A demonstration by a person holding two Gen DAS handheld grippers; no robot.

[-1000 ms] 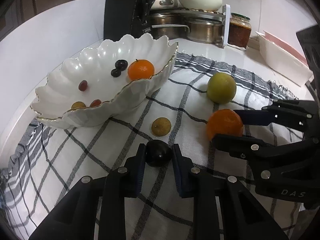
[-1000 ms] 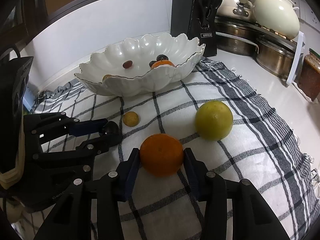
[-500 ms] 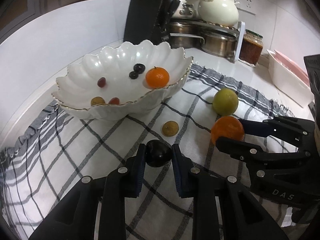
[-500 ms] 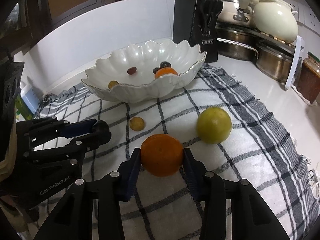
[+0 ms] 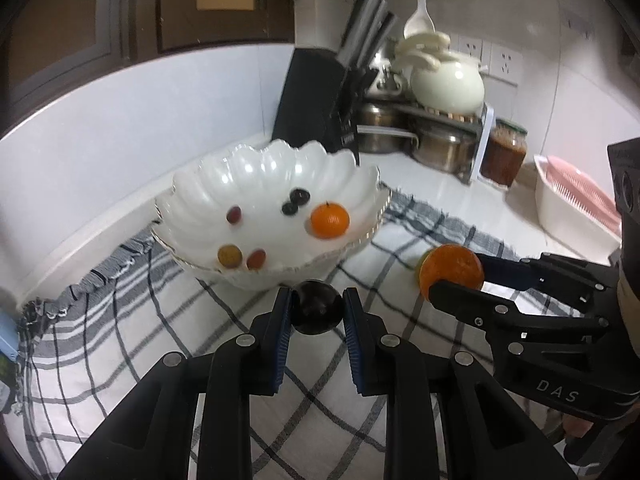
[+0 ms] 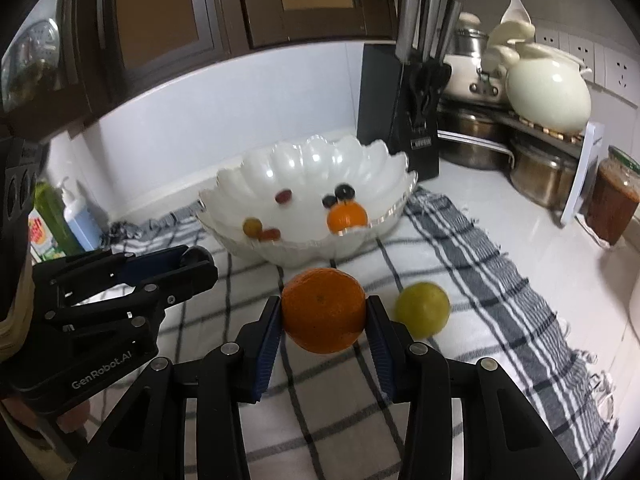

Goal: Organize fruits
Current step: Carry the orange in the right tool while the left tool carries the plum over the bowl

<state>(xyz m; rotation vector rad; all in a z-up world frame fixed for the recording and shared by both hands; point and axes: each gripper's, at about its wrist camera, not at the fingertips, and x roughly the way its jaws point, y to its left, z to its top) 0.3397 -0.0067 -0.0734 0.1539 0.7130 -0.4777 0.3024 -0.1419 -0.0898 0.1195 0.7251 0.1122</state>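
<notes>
My left gripper (image 5: 317, 312) is shut on a dark plum (image 5: 317, 306) and holds it above the checked cloth, just in front of the white scalloped bowl (image 5: 256, 172). My right gripper (image 6: 323, 316) is shut on a large orange (image 6: 323, 309), raised above the cloth; it also shows in the left wrist view (image 5: 451, 270). The bowl (image 6: 312, 160) holds a small orange (image 6: 346, 217), two dark grapes (image 6: 340, 195) and several small red and yellow fruits. A green citrus fruit (image 6: 422, 309) lies on the cloth to the right.
A black knife block (image 6: 396, 120), steel pots (image 6: 536, 168) on a rack, a cream pot (image 6: 548, 92) and a jar (image 6: 612, 200) stand behind. A white and pink tray (image 5: 576, 204) is at the right. Bottles (image 6: 60, 220) stand at the left.
Both grippers have risen off the cloth with their fruit and come closer to the bowl. The small yellow fruit on the cloth is now out of sight.
</notes>
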